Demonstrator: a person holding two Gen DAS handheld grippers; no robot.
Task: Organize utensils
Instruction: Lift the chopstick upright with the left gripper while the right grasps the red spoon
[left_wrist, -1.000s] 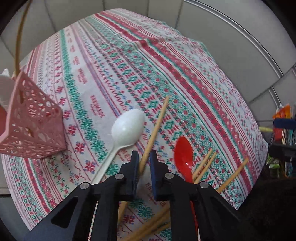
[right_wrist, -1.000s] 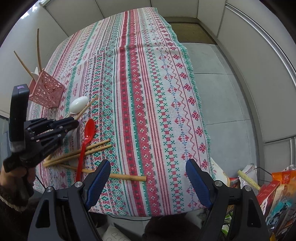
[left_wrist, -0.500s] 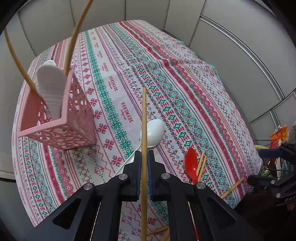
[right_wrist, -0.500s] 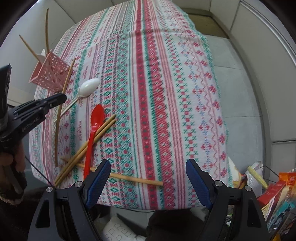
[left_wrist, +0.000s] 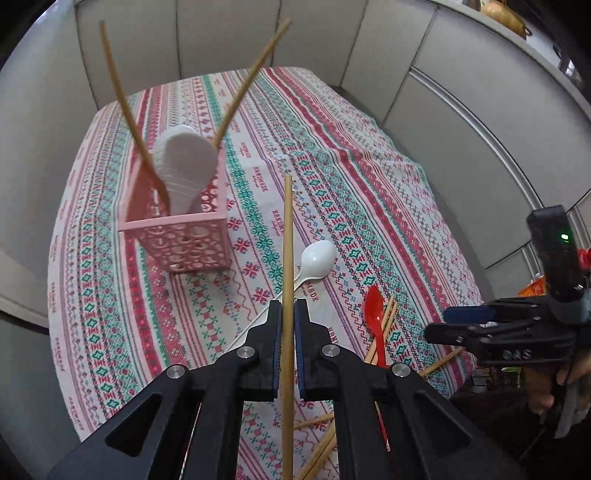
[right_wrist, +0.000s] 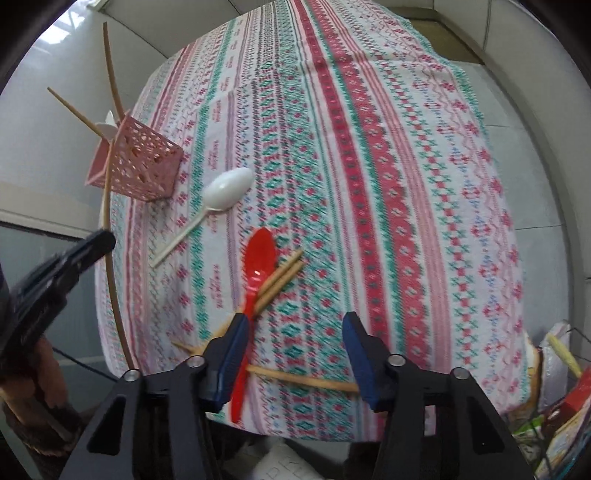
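Worktop covered by a patterned tablecloth in red, green and white bands, grey panelled walls around it, tiled floor to one side, and colourful packets and boxes piled low beside the cloth's near edge.

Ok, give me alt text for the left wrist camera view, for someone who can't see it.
The left tongs are shut on a single wooden chopstick, held above a patterned tablecloth. Ahead to the left, a pink basket holds two chopsticks and a white spoon; a loose white spoon, red spoon and more chopsticks lie nearby.
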